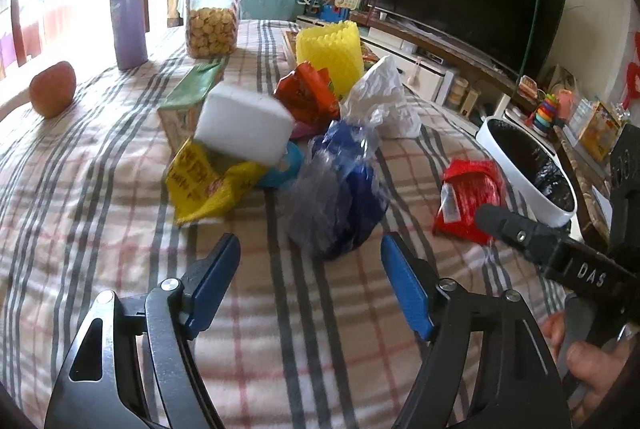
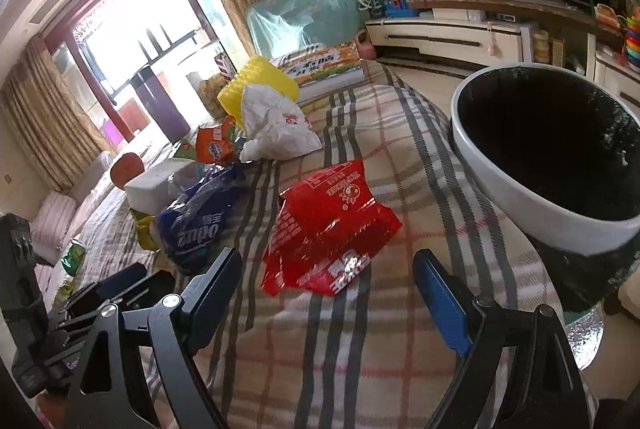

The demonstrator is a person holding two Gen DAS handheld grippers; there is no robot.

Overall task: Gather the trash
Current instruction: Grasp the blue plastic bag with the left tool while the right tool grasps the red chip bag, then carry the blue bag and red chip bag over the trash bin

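Beside the white trash bin (image 2: 520,205), which stands just off the edge of the desk (image 2: 400,133) with a black liner inside, lies a flattened red wrapper (image 2: 328,229) on the plaid cloth. The right hand-held gripper (image 2: 328,277) hangs just short of that wrapper, its blue-padded jaws spread wide and holding nothing; the wrapper's near edge lies between the two fingertips but is not pinched. From the left wrist view the same red wrapper (image 1: 468,201) sits near the bin (image 1: 532,185), with the right tool's black body partly across it.

Farther from the bin than the red wrapper, a crumpled blue and clear plastic bag (image 1: 340,189) lies directly ahead of the left hand-held gripper (image 1: 310,249), whose jaws are also wide apart and empty. Beyond the blue bag, away from the bin, the rest of the litter is heaped together: a white foam block (image 1: 244,129) resting on a yellow wrapper (image 1: 204,185), an orange snack packet (image 1: 308,93), a white plastic bag (image 1: 380,101) and a yellow foam sleeve (image 1: 328,53) standing upright. A green-topped carton (image 1: 188,101) lies touching the foam block.

Well apart from the bin, at the far side of the desk, stand a clear jar of biscuits (image 1: 212,17) and a purple flask (image 1: 128,17), with an apple (image 1: 52,93) nearby.
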